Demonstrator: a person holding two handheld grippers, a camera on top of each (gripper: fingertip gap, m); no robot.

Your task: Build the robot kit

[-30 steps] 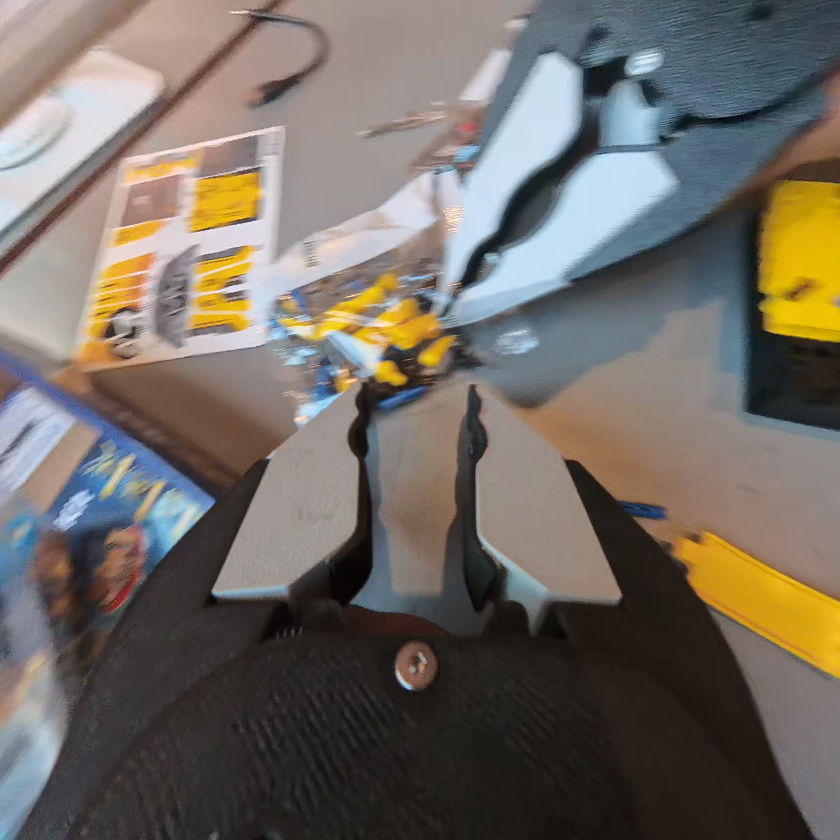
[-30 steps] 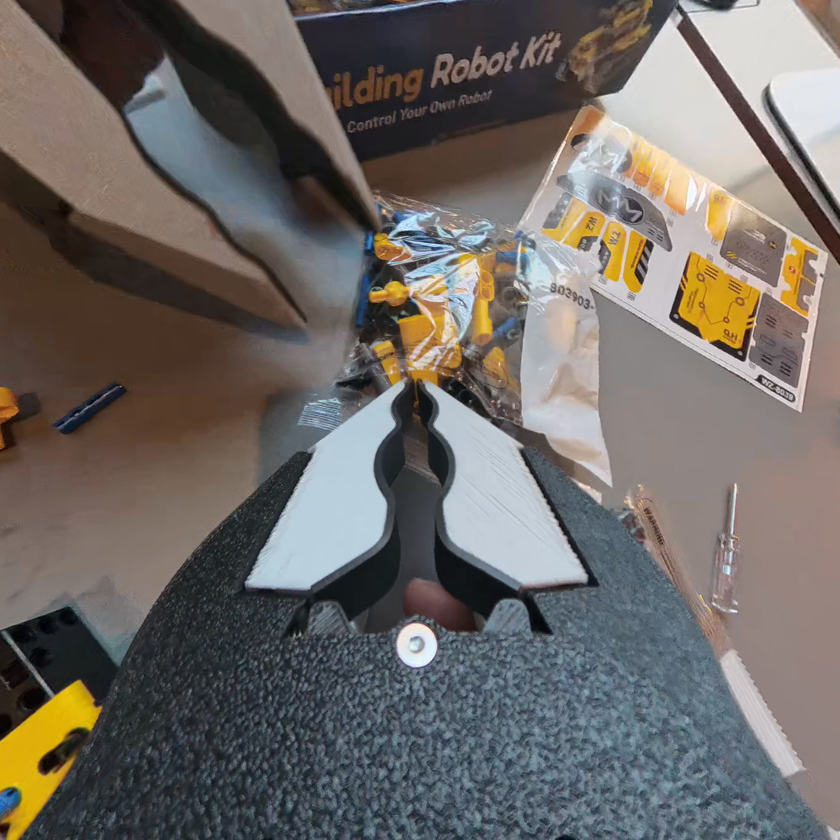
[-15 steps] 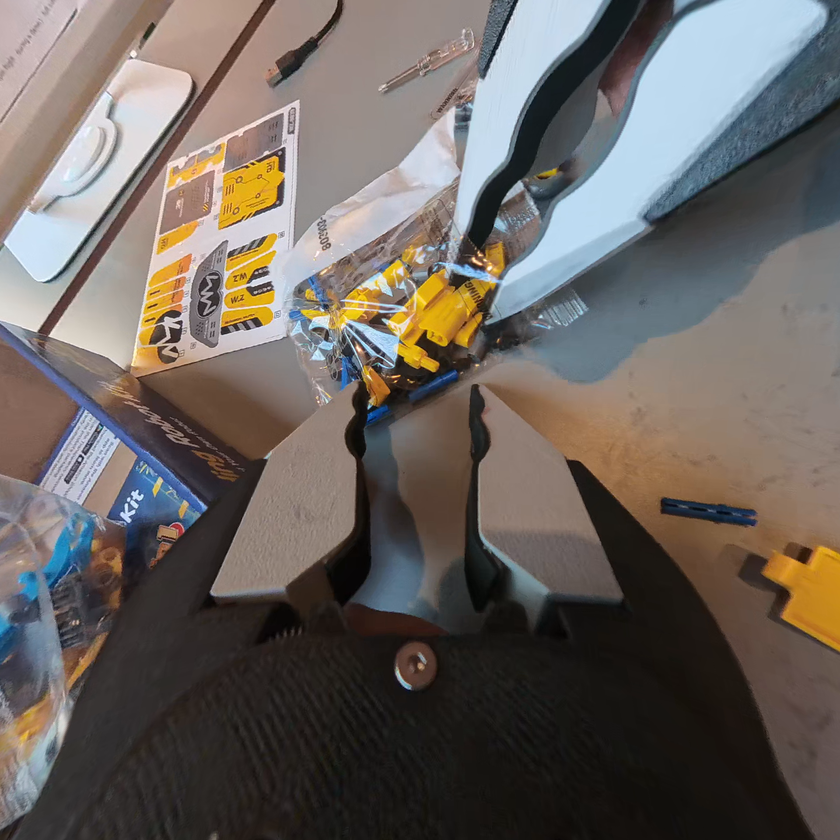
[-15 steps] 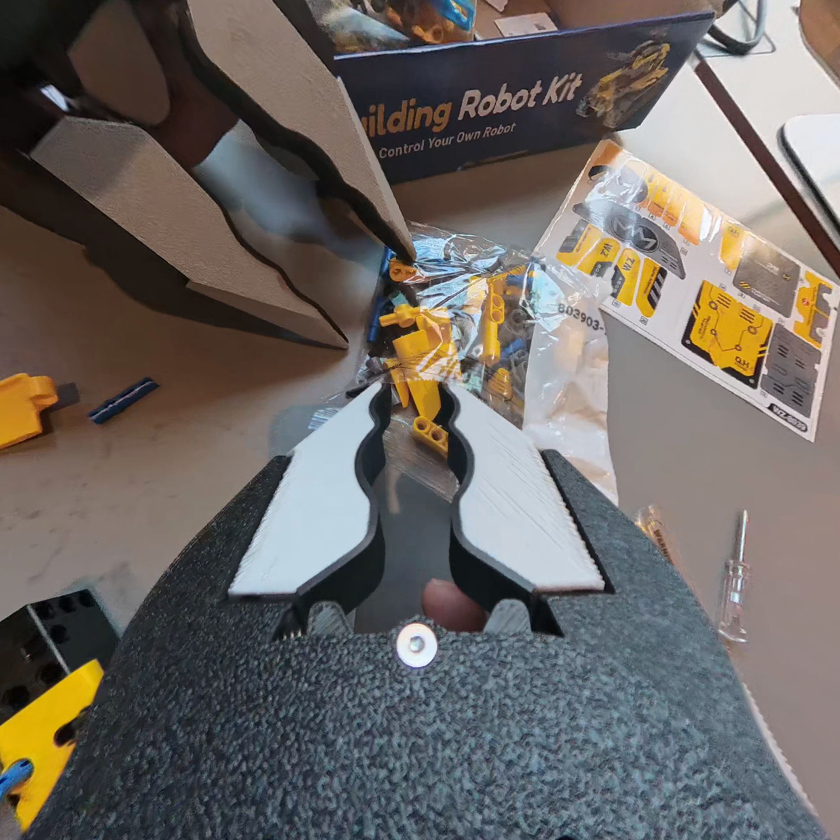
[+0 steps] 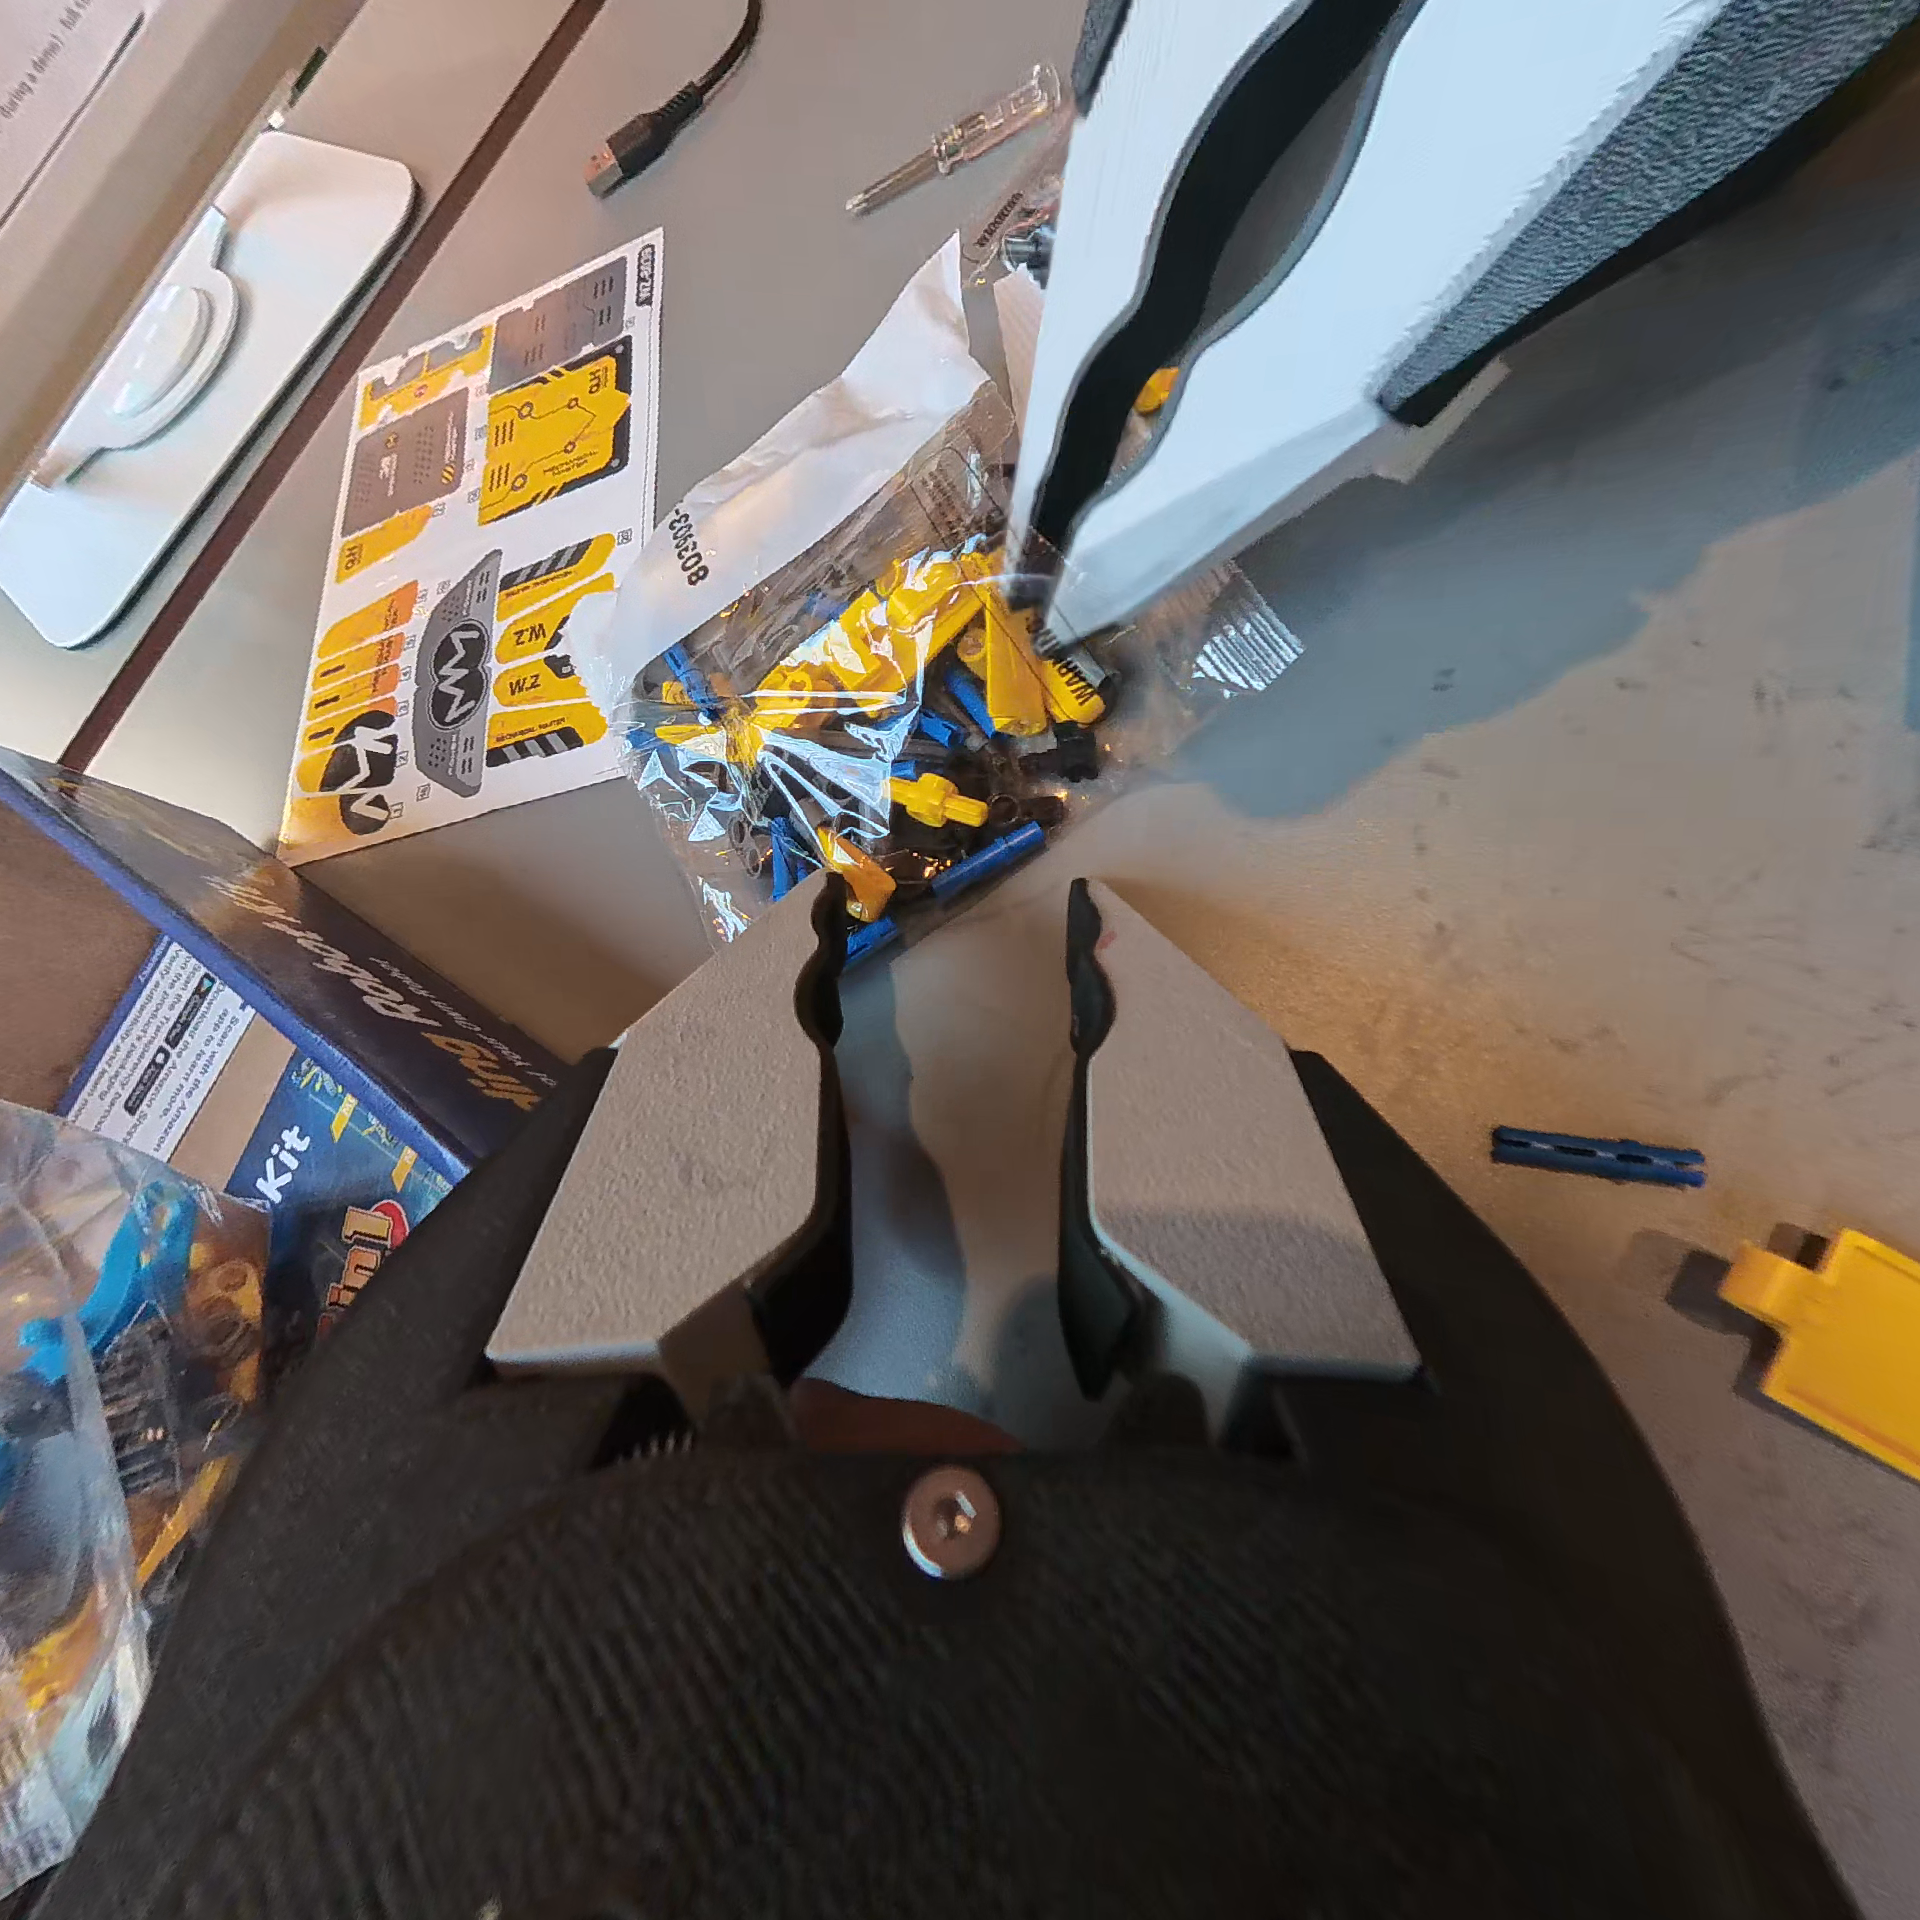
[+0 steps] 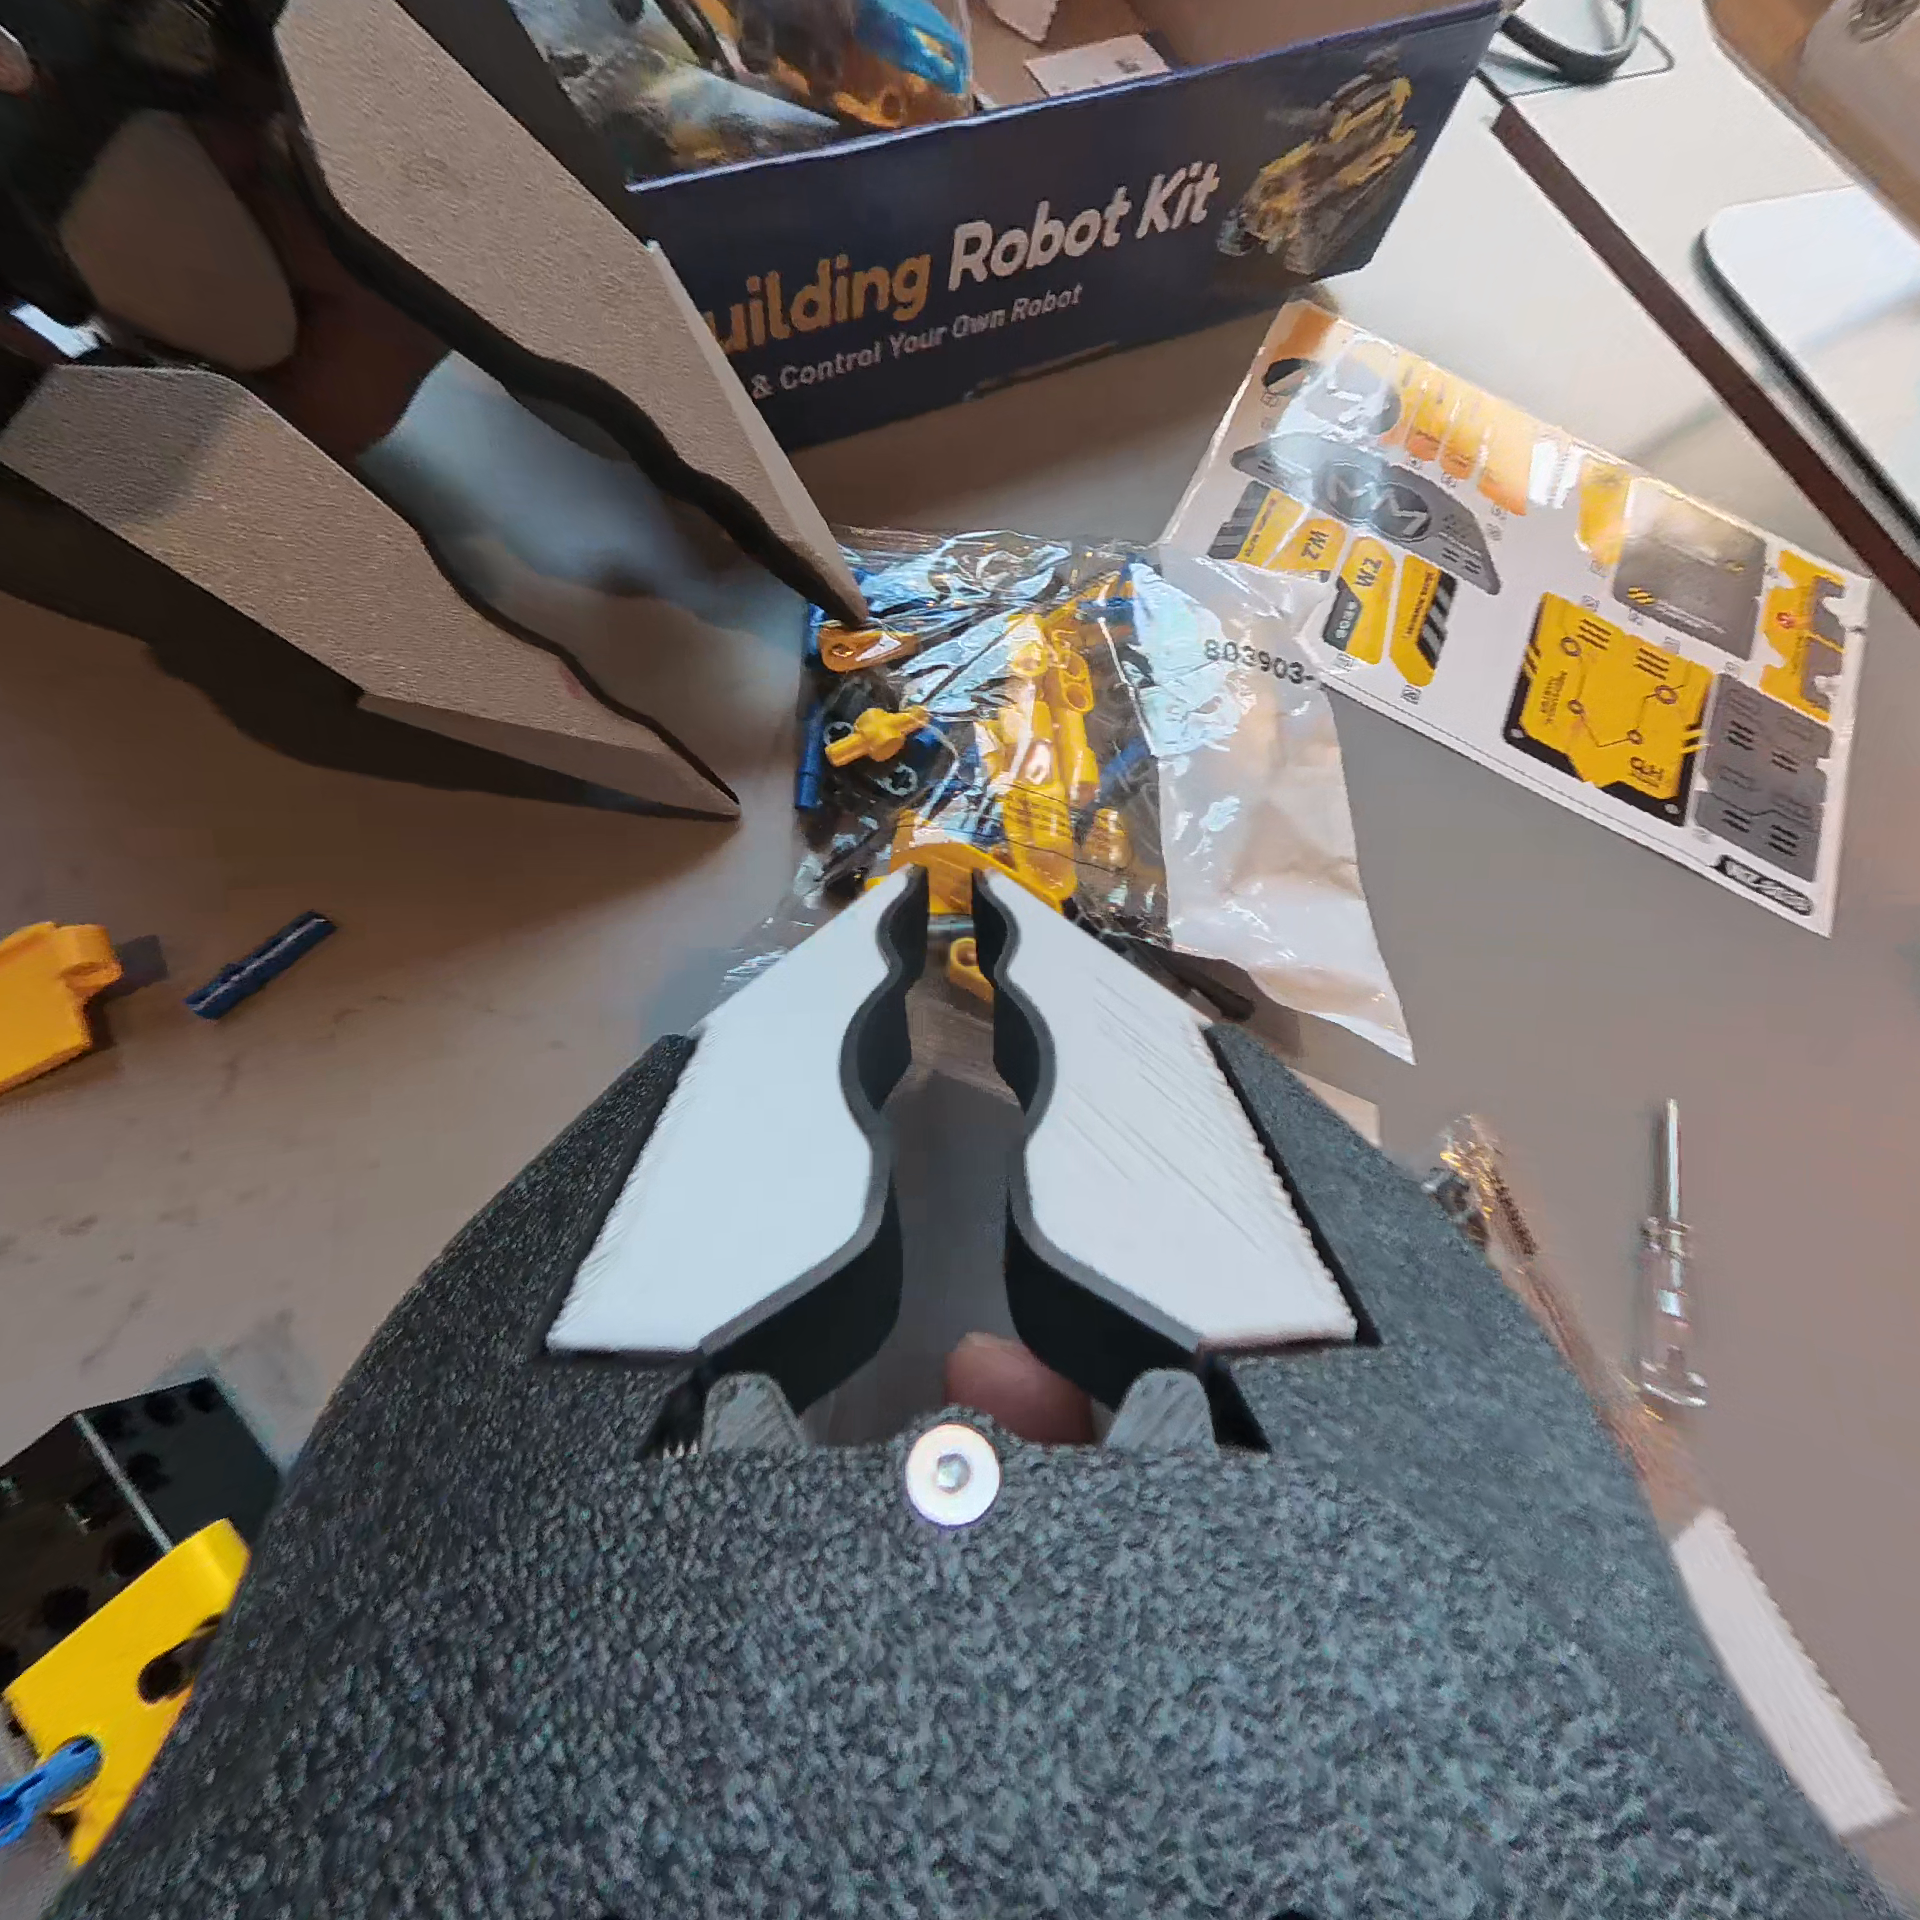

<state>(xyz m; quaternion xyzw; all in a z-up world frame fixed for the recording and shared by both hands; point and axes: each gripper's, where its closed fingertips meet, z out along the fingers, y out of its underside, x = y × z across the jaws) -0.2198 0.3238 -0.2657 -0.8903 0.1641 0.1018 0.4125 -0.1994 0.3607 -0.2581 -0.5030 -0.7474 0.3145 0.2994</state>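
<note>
A clear plastic bag of yellow, blue and black building parts (image 5: 862, 707) lies on the grey table; it also shows in the right wrist view (image 6: 1049, 727). My right gripper (image 6: 948, 894) has its jaws narrowed onto the bag's near end, with a yellow part and plastic between the tips. It shows in the left wrist view (image 5: 1049, 613), pressing into the bag. My left gripper (image 5: 951, 914) is open and empty at the bag's opposite end. In the right wrist view the left gripper (image 6: 790, 712) has one tip touching the bag's corner.
A sticker sheet (image 5: 478, 582) lies beside the bag, with a blue kit box (image 6: 1039, 239) behind it. A loose blue pin (image 5: 1597, 1155) and a yellow part (image 5: 1829, 1340) lie on the table. A small screwdriver (image 6: 1668, 1268), a USB cable (image 5: 665, 125) and a black-and-yellow block (image 6: 104, 1538) lie nearby. Across from one pair of fingers to the other is roughly 5 cm.
The right jaws opened wider half a second ago and have now narrowed onto the bag's end. The left gripper has closed in on the bag, still open.
</note>
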